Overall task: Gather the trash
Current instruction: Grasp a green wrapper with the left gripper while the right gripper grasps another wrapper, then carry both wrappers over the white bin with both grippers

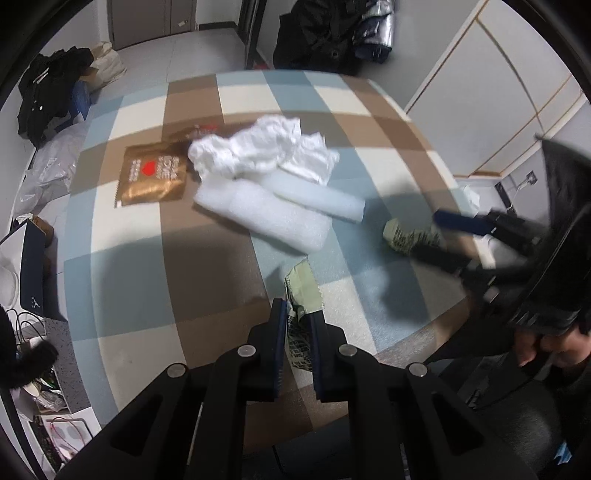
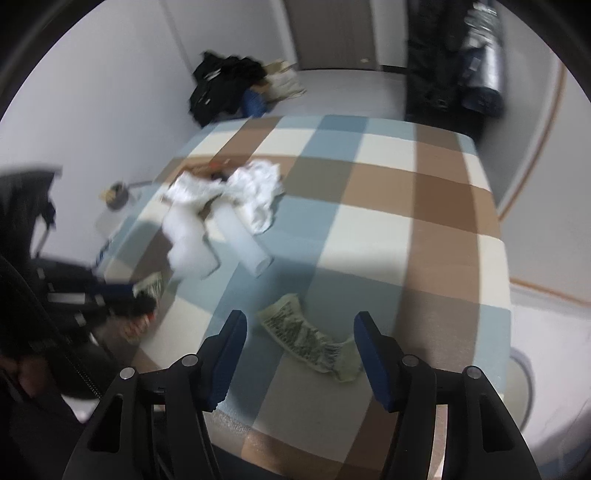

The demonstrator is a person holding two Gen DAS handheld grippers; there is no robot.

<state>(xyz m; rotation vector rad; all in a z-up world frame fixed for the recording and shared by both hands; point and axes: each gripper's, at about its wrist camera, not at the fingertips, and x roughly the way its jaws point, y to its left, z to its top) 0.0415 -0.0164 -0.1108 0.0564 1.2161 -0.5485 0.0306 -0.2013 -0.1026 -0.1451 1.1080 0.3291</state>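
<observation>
My left gripper (image 1: 299, 306) is shut on a crumpled green printed wrapper (image 1: 301, 288), low over the checked rug (image 1: 166, 280). It shows blurred at the left of the right wrist view, the left gripper (image 2: 129, 291) still holding that wrapper (image 2: 151, 286). My right gripper (image 2: 301, 321) is open, and a second green wrapper (image 2: 306, 339) lies flat on the rug (image 2: 388, 229) between its fingers, not pinched. The left wrist view shows the right gripper (image 1: 424, 236) straddling this wrapper (image 1: 402, 236). Further off lie white crumpled tissue (image 1: 258, 147), rolled white foam sheets (image 1: 277, 210) and a gold packet (image 1: 151, 177).
A person's hand (image 1: 543, 347) and a black bag-like shape (image 1: 554, 221) fill the right edge. A heap of black clothes (image 1: 51, 96) and clutter lie off the rug at the left. White cabinets (image 1: 498, 92) stand at the right, dark coats (image 1: 332, 33) at the back.
</observation>
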